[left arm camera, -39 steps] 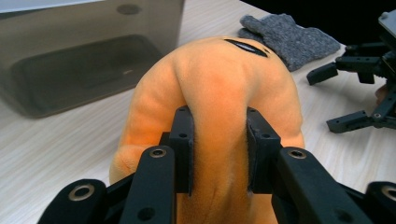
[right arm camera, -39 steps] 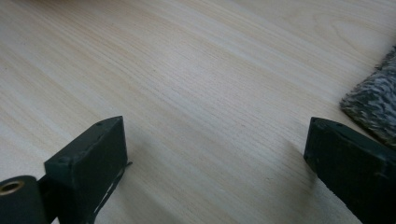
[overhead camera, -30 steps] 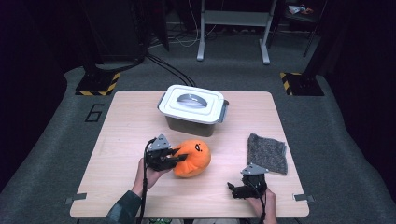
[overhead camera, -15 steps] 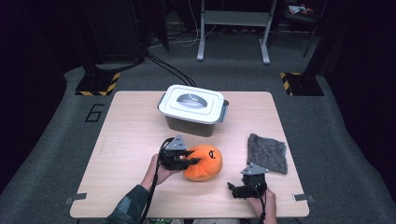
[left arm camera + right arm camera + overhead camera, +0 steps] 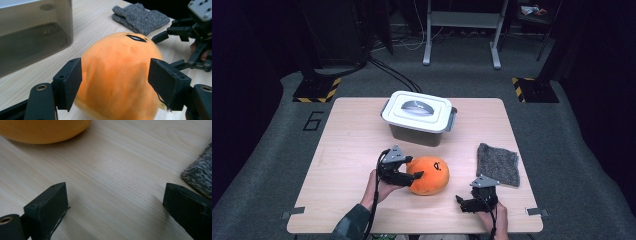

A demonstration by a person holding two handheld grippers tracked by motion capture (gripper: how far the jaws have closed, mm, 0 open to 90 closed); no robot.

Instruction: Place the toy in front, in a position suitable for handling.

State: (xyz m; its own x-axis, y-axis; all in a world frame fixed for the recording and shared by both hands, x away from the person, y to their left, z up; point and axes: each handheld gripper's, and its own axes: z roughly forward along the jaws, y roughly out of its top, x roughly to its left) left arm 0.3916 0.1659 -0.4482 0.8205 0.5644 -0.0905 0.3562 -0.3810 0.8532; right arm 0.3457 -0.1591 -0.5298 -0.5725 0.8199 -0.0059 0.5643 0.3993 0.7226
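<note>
Left gripper of mine sits at the near side of the round orange plush toy, and its jaws have just been opening: in the left gripper view the black pads flank the plush on both sides, with its soft body bulging between them, so it looks let go rather than pinched. That plush rests on the pale wooden table, about the middle of the near half, with a small dark mark on its top (stitched, maybe an eye, too small to say).

Readable writing is scarce: a big grey "6" painted on the dark floor left of the table, and that's all I can make out.

Behind the plush stands a grey plastic tub with a white clip-on lid, well apart from it. To the right lies a folded grey knitted cloth. My right gripper rests near the front edge, between plush and cloth, jaws spread wide over bare wood with nothing between them. From there the orange plush peeks in at top left and the cloth at the right edge.
</note>
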